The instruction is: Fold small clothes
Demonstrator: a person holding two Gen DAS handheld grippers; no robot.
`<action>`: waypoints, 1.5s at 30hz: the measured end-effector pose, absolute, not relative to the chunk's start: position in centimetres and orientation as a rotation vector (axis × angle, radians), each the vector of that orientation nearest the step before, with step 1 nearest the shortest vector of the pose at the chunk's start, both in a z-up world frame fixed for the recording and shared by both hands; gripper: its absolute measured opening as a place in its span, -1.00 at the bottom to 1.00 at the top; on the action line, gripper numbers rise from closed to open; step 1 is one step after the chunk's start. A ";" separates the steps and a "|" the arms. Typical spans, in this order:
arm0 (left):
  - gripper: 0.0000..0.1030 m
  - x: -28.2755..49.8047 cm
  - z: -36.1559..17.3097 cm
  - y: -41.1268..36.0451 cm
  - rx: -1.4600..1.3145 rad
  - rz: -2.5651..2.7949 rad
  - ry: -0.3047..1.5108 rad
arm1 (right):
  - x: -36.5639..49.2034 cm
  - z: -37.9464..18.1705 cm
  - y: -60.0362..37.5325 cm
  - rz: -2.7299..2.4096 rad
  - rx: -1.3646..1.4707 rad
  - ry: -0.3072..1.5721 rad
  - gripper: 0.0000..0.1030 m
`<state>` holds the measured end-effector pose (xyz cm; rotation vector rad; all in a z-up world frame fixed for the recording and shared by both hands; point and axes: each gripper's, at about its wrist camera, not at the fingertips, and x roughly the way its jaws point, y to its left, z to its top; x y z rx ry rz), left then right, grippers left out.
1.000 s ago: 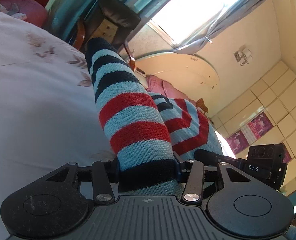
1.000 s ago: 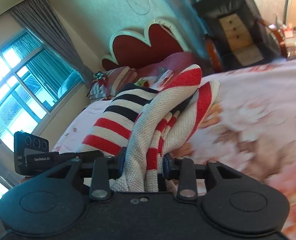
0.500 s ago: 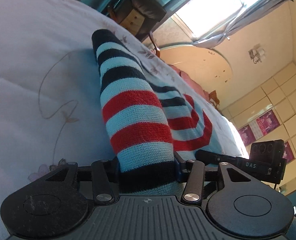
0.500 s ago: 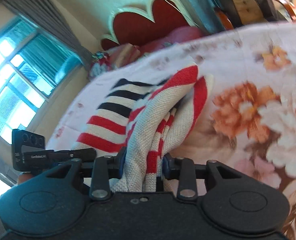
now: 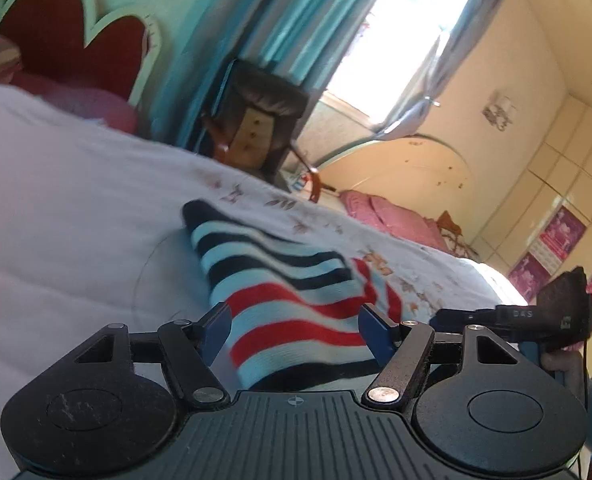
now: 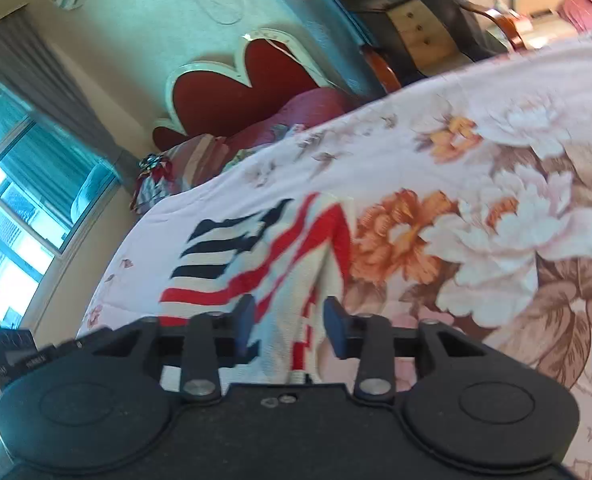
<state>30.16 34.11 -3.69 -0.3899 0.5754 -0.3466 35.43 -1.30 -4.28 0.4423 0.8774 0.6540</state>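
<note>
A small knitted garment with navy, red and pale stripes lies flat on the floral bedspread. My left gripper is open, its blue pads on either side of the garment's near edge, not pinching it. In the right wrist view the same garment lies spread on the bed. My right gripper is open too, with the cloth's near edge between its fingers. The right gripper's body shows at the right of the left wrist view.
A red heart-shaped headboard and pillows stand at the bed's head. A dark leather chair with wooden arms stands beside the bed. A pink cloth pile lies beyond the bed. Curtained windows and wardrobes line the walls.
Both grippers opened and let go of the striped garment. It dropped from being held up and now lies flat on the bed.
</note>
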 end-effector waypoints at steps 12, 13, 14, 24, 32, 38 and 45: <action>0.35 33.3 -5.9 28.1 -0.103 -0.349 0.673 | 36.4 -6.3 3.8 0.572 0.196 0.934 -1.00; 0.35 32.8 -5.4 28.3 -0.115 -0.342 0.668 | 36.1 -6.0 3.9 0.564 0.170 0.934 -1.00; 0.35 32.1 -4.9 28.4 -0.121 -0.336 0.657 | 35.8 -5.4 4.0 0.553 0.155 0.930 -0.97; 0.35 25.0 -4.9 26.3 -0.113 -0.341 0.620 | 26.9 -2.6 6.0 0.691 -0.144 0.856 -0.99; 0.35 23.7 -5.9 24.5 -0.016 -0.276 0.611 | 27.0 -6.1 5.0 0.643 -0.104 0.880 -1.00; 0.36 22.4 -6.1 22.1 0.106 -0.170 0.599 | 26.4 -7.0 3.7 0.626 0.028 0.876 -1.00; 0.93 18.5 -1.6 21.1 0.010 -0.041 0.532 | 22.5 -1.9 1.4 0.502 0.099 0.717 0.80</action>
